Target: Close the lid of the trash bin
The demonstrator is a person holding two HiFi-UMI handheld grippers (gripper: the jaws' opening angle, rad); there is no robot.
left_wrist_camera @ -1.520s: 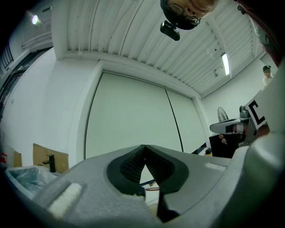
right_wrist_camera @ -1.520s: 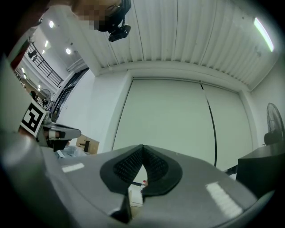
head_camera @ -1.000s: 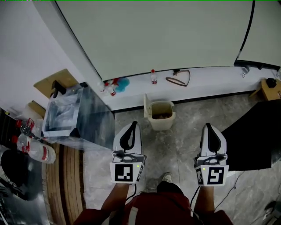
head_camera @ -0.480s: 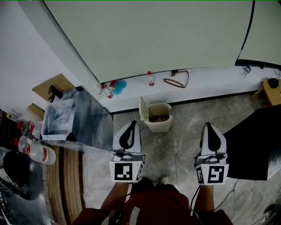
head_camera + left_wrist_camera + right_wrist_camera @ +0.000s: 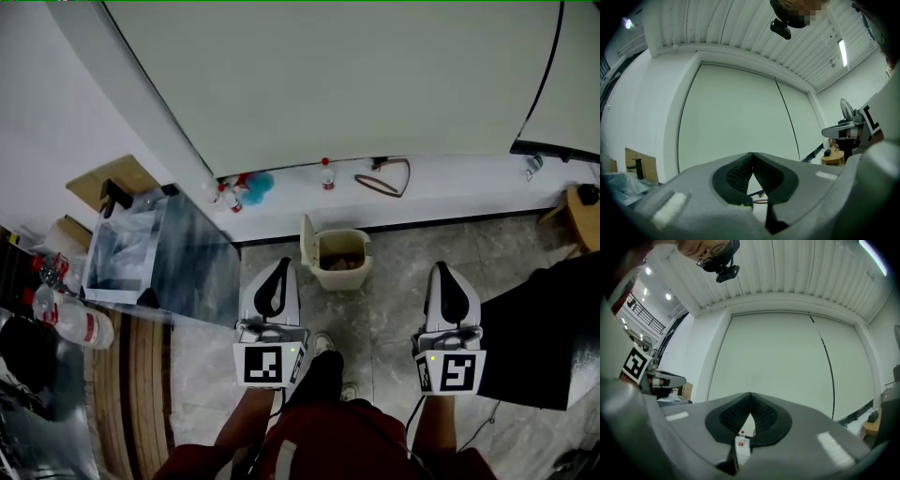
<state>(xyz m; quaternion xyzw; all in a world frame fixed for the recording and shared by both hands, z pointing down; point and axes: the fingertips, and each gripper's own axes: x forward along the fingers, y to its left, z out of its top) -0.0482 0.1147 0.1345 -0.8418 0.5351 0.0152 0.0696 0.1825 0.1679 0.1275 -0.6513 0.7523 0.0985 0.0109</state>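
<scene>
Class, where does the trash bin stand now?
In the head view, the trash bin stands on the floor near centre, by the white ledge below a red-capped bottle, just ahead of the left gripper.

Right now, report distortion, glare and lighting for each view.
Head view: even light; the wide lens bows the wall seams; the trash bin is sharp. Left gripper view: heavy fisheye, dark corners, ceiling lamp glaring at upper right. Right gripper view: same fisheye and dark corners, bright ceiling spots at upper left.
</scene>
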